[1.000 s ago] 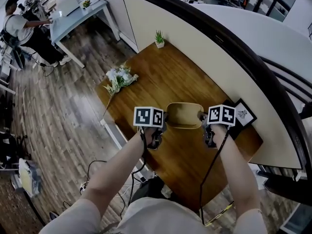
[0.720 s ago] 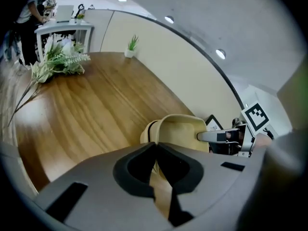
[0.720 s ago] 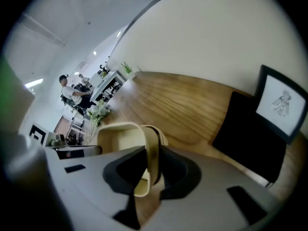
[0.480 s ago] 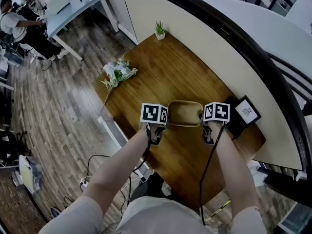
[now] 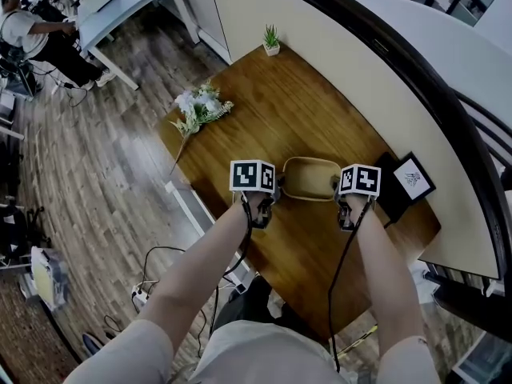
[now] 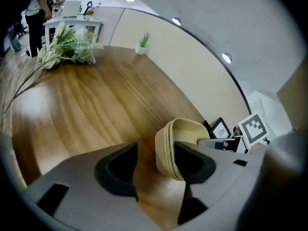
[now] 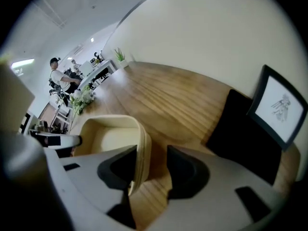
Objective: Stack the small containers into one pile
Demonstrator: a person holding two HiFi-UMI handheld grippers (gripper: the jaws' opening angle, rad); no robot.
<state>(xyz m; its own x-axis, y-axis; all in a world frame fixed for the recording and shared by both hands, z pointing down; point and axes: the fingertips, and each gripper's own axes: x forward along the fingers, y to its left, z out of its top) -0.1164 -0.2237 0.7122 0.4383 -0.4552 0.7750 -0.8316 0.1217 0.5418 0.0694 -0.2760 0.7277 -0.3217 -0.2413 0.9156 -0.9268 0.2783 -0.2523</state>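
A pile of nested beige containers sits on the brown wooden table between my two grippers. My left gripper straddles its left wall: in the left gripper view the rim stands between the pads, close to the right one, with a gap on the left. The jaws are opening and do not press on it. My right gripper straddles the right wall, which lies near its left pad, with a gap on the right. These jaws are opening too.
A black picture frame stands just right of my right gripper, against the curved cream partition. A bunch of white flowers lies at the table's left end; a small potted plant stands at the far corner. A person sits at a distant desk.
Both grippers held the containers' opposite walls a second ago; their jaws have since spread and let go. The pile has stayed in place on the table.
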